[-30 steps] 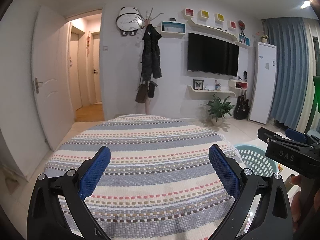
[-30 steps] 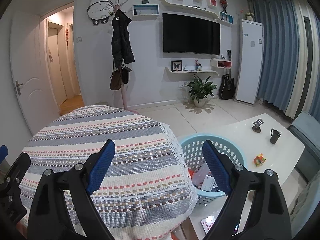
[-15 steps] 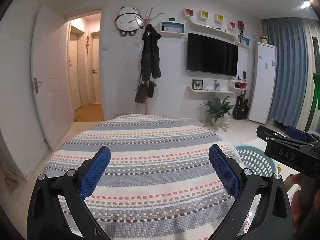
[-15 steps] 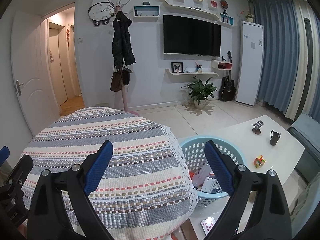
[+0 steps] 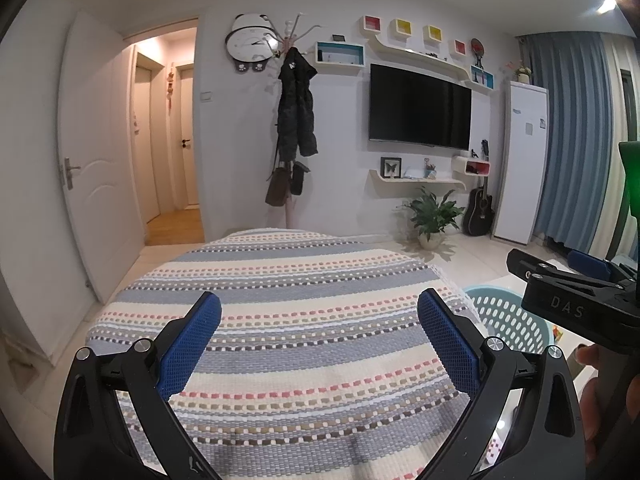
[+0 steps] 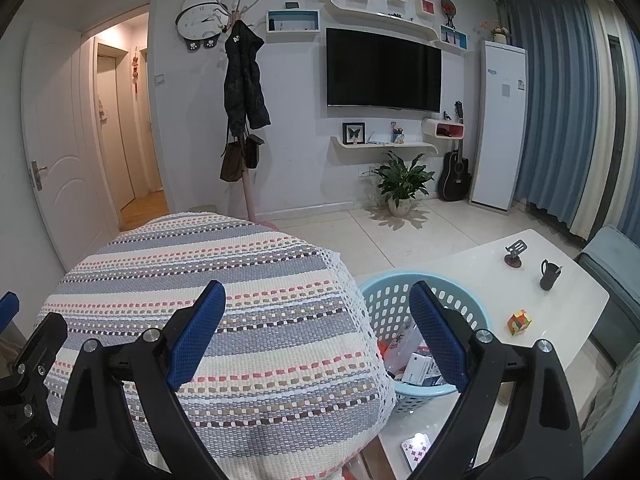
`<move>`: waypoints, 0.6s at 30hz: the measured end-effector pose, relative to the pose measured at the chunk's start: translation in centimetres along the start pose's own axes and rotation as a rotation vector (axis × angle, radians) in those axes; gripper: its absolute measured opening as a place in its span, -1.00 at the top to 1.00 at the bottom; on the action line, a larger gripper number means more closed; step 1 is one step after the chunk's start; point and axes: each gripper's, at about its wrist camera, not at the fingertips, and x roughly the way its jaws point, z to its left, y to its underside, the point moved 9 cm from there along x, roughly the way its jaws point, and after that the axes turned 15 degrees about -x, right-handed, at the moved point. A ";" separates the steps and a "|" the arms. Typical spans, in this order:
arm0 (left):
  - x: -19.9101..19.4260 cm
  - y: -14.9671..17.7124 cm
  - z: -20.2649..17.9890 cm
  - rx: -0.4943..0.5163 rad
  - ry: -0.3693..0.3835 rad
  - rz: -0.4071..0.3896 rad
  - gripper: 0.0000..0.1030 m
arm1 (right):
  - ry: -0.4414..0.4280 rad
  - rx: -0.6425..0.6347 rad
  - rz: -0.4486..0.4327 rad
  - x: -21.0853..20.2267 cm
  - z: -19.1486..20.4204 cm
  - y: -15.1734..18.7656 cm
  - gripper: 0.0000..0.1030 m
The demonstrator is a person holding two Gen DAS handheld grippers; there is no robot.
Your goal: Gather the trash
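The trash (image 6: 416, 364), packets and small boxes, lies inside the pale blue basket (image 6: 384, 300) standing on the white counter (image 6: 568, 312), just beside the striped woven cloth (image 6: 240, 320). The right claw (image 6: 316, 336) hangs above it, spread wide and holding nothing, its right finger over the basket. The left claw (image 5: 320, 344), also spread and empty, hovers over the cloth, the basket (image 5: 508, 320) to its right.

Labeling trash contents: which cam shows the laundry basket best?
Right wrist: the blue basket shows its open top and the packaging inside. Left wrist catches only part of its rim and wall, contents hidden.
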 end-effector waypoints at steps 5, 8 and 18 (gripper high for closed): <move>0.1 0.1 0.0 -0.003 0.000 0.004 -0.85 | 0.000 0.000 0.003 0.1 0.0 0.2 -0.72; 0.1 0.1 -0.1 -0.003 0.004 0.006 -0.85 | 0.000 0.000 0.007 0.2 0.0 0.3 -0.72; 0.3 0.5 0.0 0.003 0.001 0.008 -0.85 | -0.002 -0.001 0.011 0.2 0.2 0.5 -0.72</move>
